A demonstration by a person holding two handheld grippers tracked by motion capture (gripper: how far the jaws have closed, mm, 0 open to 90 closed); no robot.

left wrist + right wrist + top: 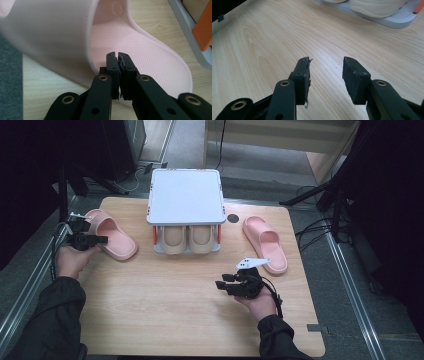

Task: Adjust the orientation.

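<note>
A pink slipper lies at the table's left, and a second pink slipper lies at the right. My left gripper reaches over the left one's edge. In the left gripper view its jaws stand shut with only a hairline slit, hovering over the slipper's dotted footbed just beside the strap; nothing shows between them. My right gripper rests low over bare wood in front of the rack, and its jaws are open and empty.
A small grey rack with a flat white top stands at the table's back middle, with two beige slippers on its lower shelf. Its orange post stands close to the left slipper. A black round hole is in the tabletop.
</note>
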